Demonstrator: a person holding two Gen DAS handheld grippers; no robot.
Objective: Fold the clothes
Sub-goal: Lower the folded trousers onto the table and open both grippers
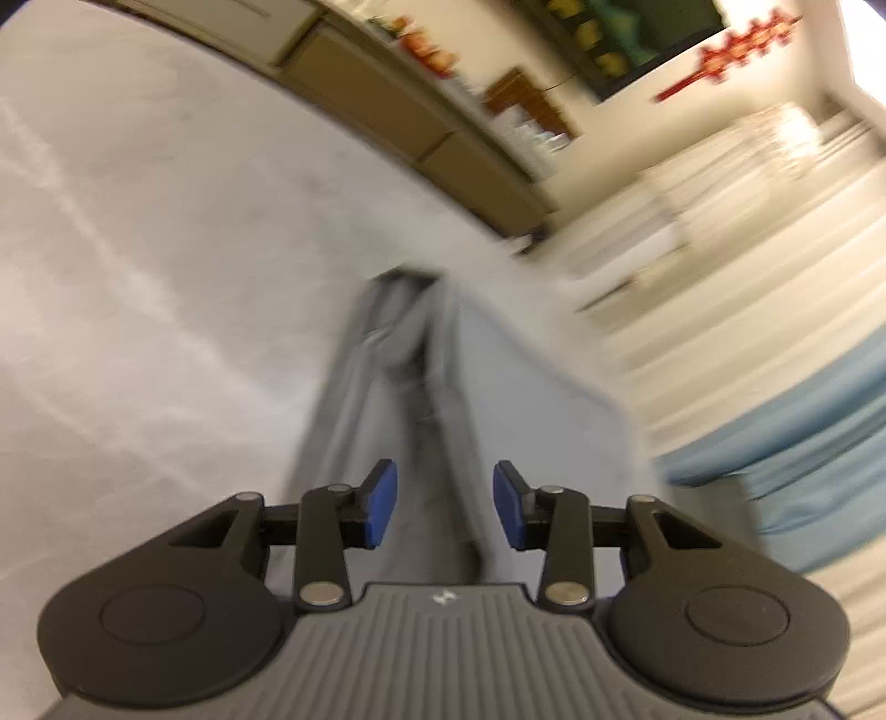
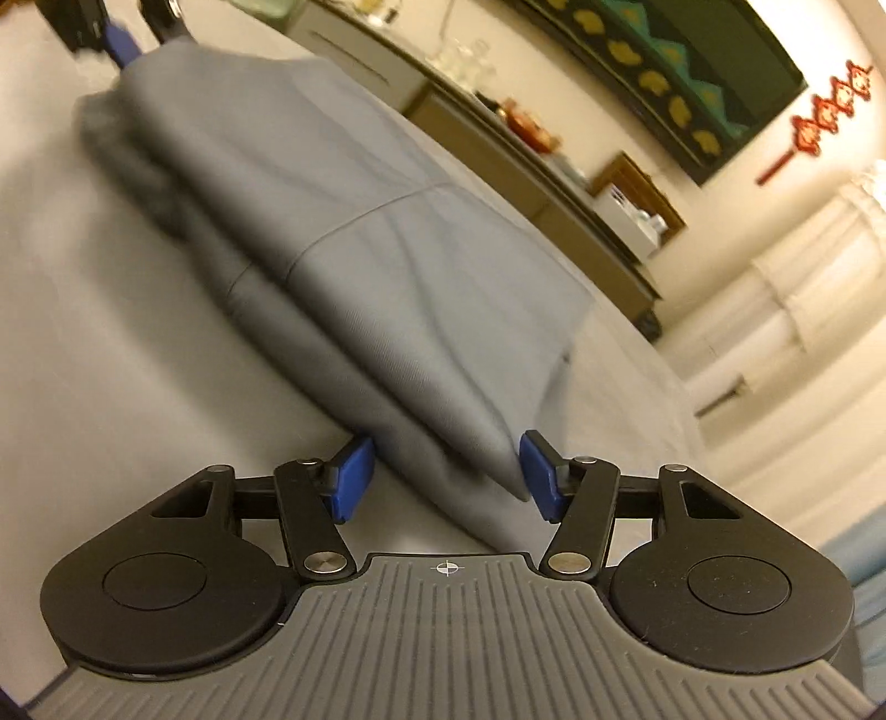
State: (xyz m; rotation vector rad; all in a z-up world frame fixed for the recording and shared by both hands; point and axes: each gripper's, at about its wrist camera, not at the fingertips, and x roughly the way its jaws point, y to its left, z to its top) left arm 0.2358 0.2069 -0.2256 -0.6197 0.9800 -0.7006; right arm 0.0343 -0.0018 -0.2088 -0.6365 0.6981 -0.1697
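Note:
A grey garment (image 2: 354, 232) lies folded lengthwise on a pale bed sheet (image 2: 138, 332). In the right wrist view its near corner sits between the blue pads of my right gripper (image 2: 447, 477), whose jaws stand wide and do not press on the cloth. The far end of the garment reaches my left gripper (image 2: 119, 39), partly cut off at the top left. In the blurred left wrist view the garment (image 1: 498, 387) runs away from my left gripper (image 1: 446, 505). It passes under the gap between the blue pads, which stand apart from it.
A long low cabinet (image 2: 498, 149) with jars and boxes on top stands beyond the bed. Pale curtains (image 2: 803, 288) hang at the right, and a dark framed picture (image 2: 692, 72) is on the wall. Light blue bedding (image 1: 803, 443) lies to the right.

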